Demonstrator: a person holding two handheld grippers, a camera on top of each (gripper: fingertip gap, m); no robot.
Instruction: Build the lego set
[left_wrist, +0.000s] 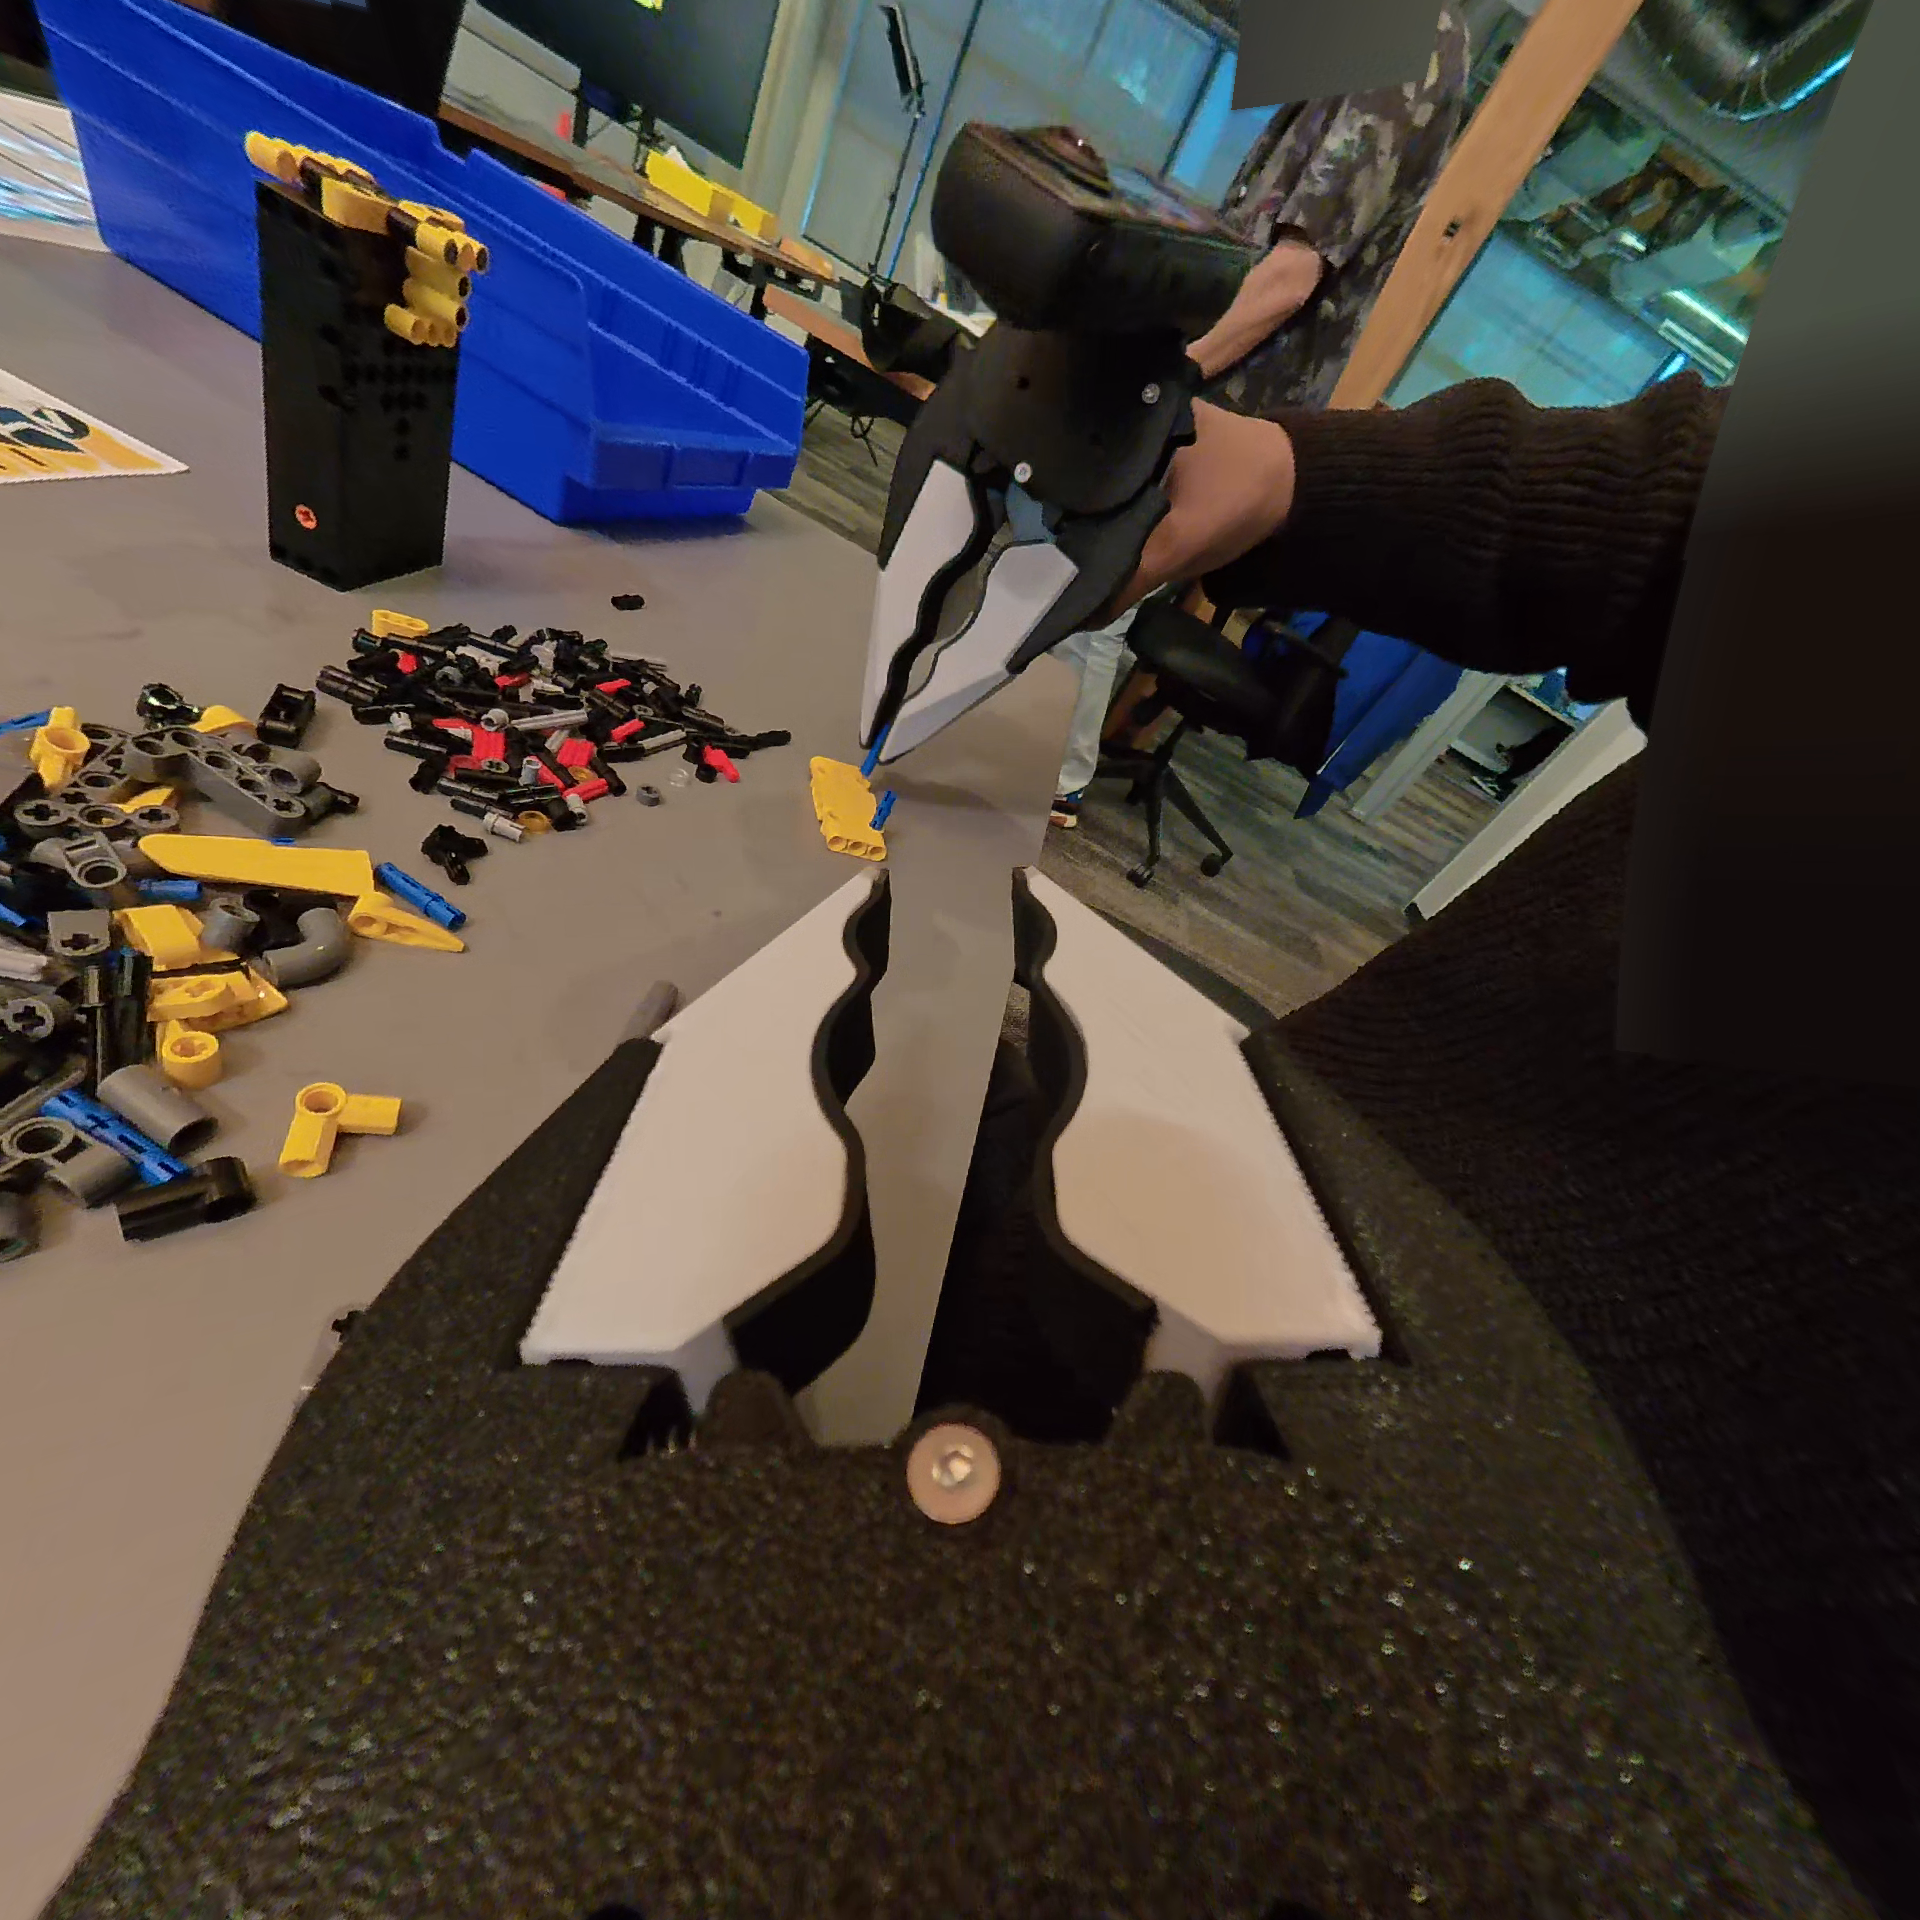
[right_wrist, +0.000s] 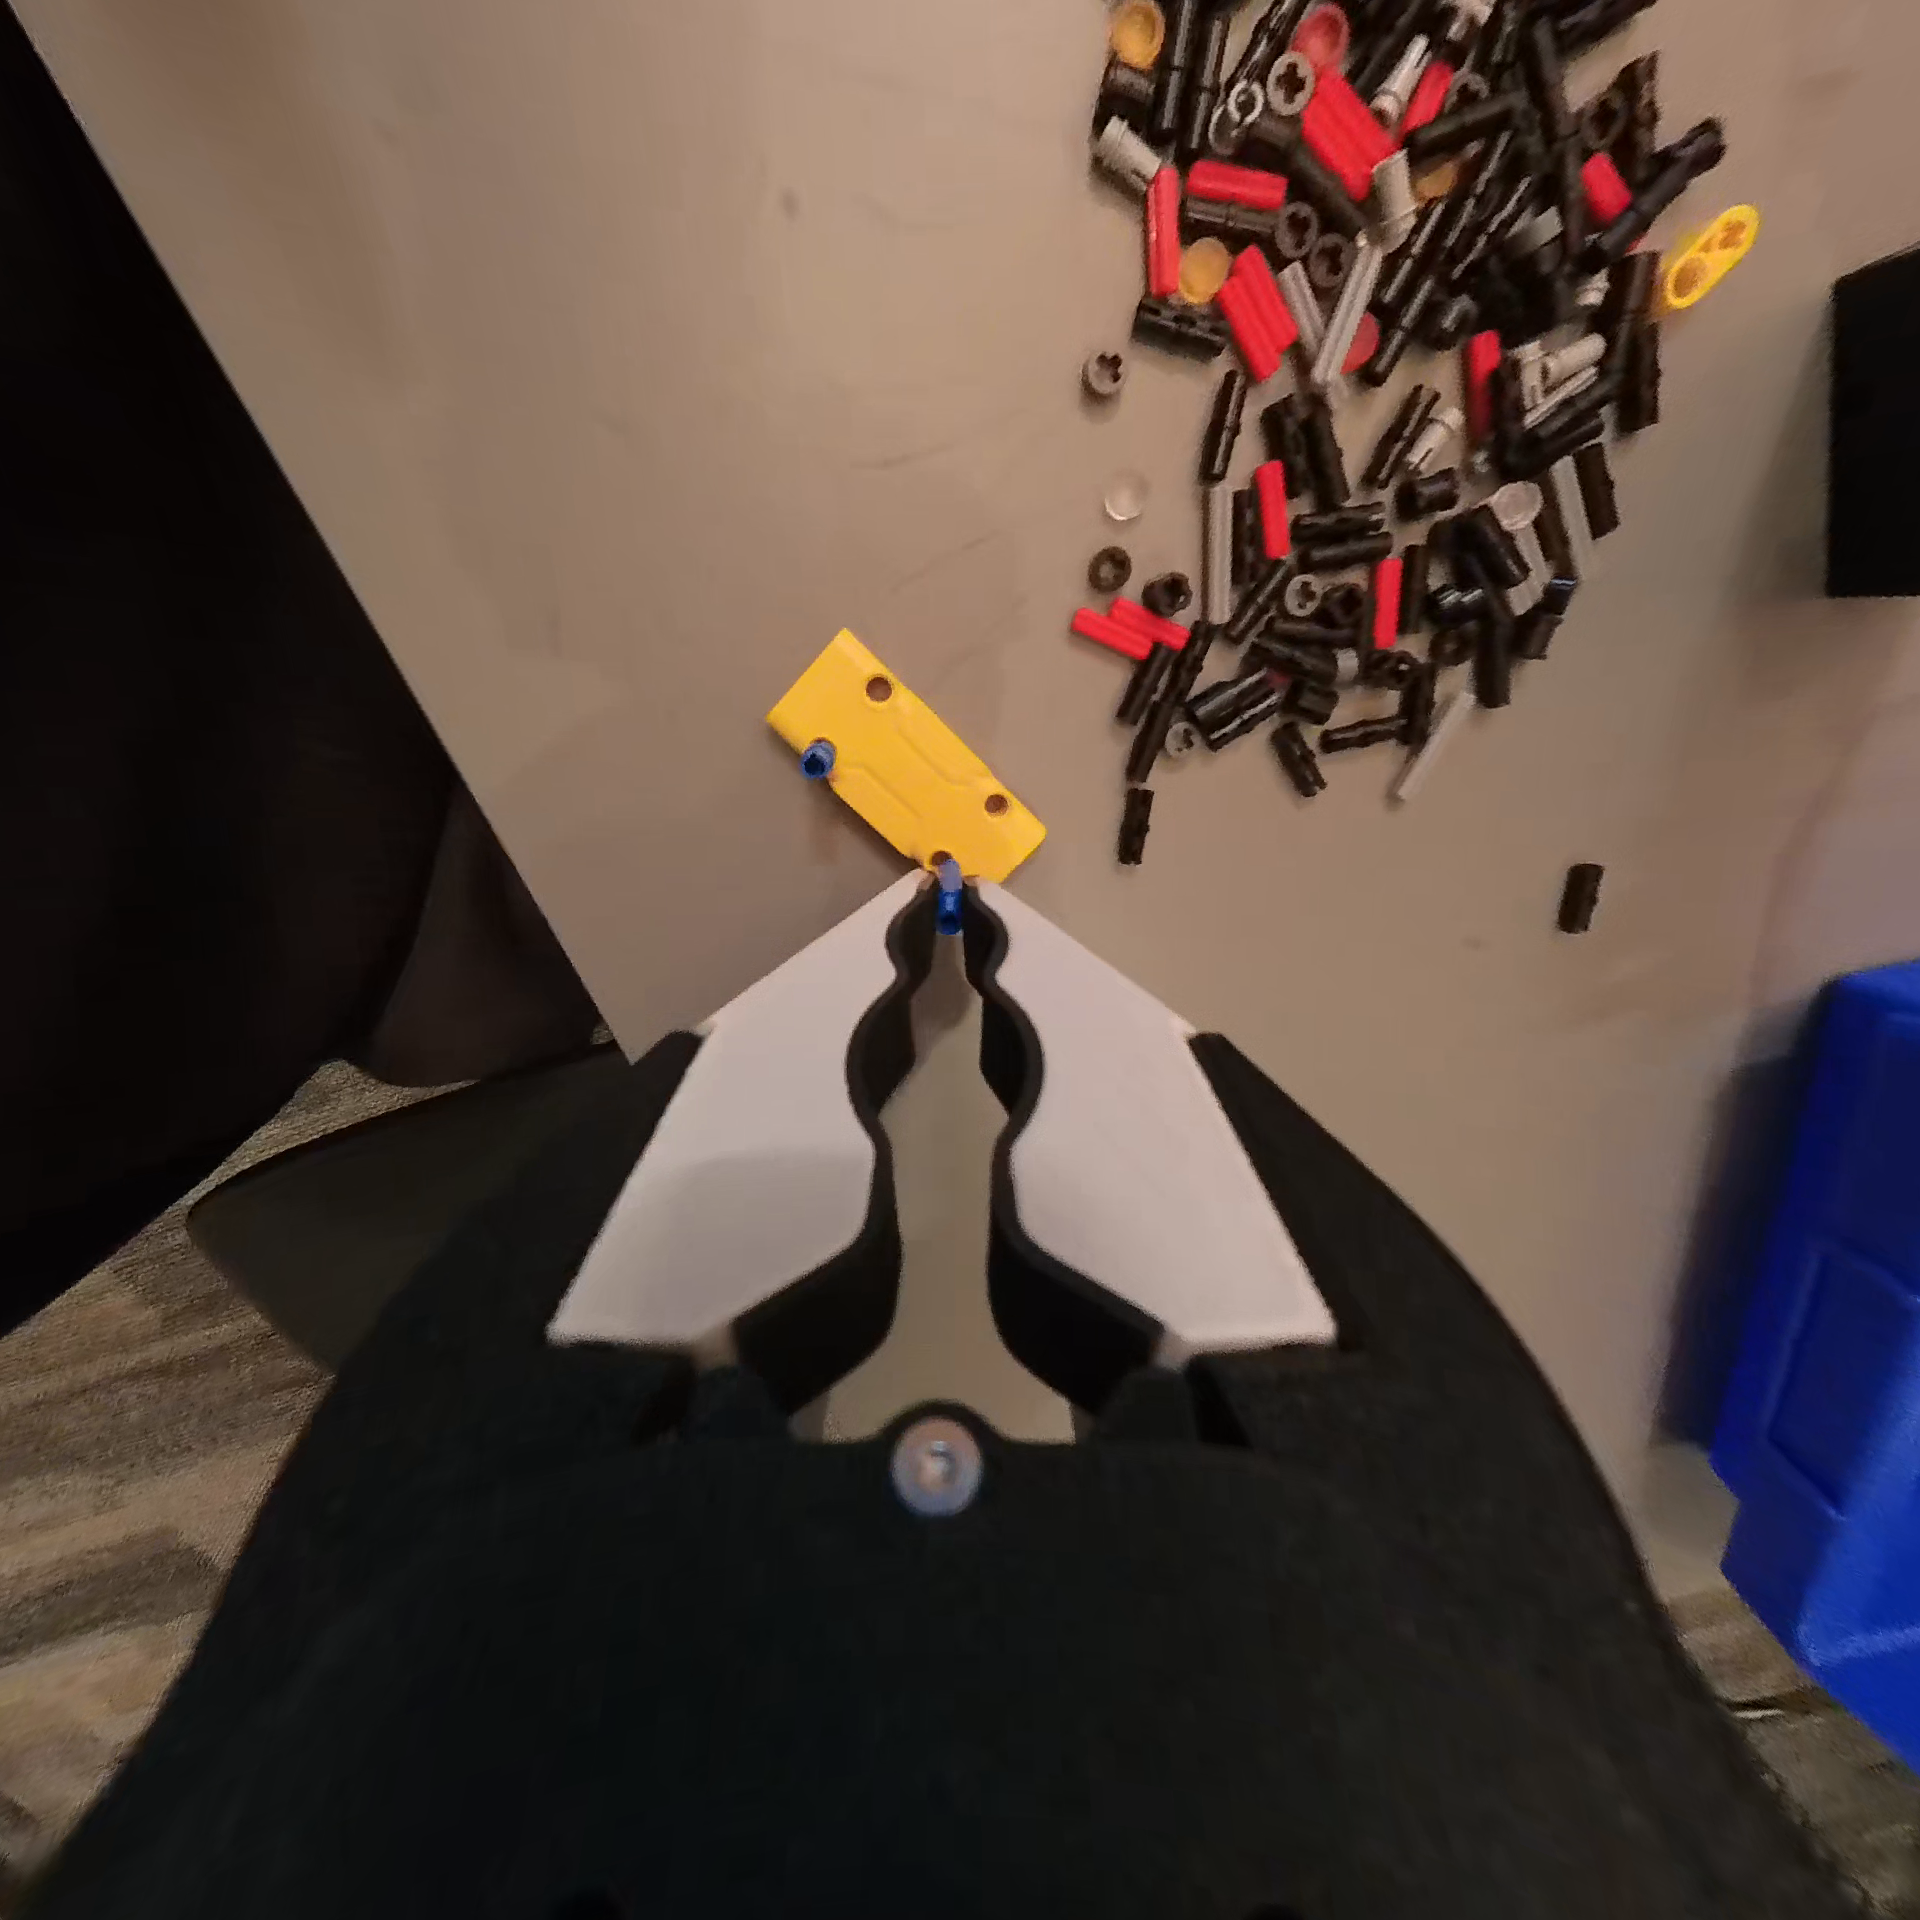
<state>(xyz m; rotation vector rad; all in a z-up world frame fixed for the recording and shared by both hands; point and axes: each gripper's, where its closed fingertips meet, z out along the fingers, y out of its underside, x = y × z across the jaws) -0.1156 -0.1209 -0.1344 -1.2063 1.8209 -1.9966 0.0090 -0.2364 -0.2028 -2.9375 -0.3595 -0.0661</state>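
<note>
- A heap of mixed yellow, grey, blue and black building pieces (left_wrist: 156, 935) lies at the left of the grey tabletop (left_wrist: 623, 1039).
- Behind it stands a black block tower (left_wrist: 358, 384) topped with yellow pieces, and a blue bin (left_wrist: 582, 343) sits behind the tower.
- A second heap of small black, red and grey pins (left_wrist: 561, 717) lies nearer the middle.
- The left tool (left_wrist: 951, 883) hovers over the tabletop edge, its white fingers parted with nothing between them.
- A yellow plate (right_wrist: 904, 758) lies flat just beyond the pins, near the tabletop edge, with one blue pin already stuck in its side.
- The right tool (right_wrist: 940, 894), held by a hand (left_wrist: 1226, 499) in a dark sleeve, points down at the plate; its tips pinch a blue peg (right_wrist: 948, 902) whose end touches the plate's edge at a hole.
</note>
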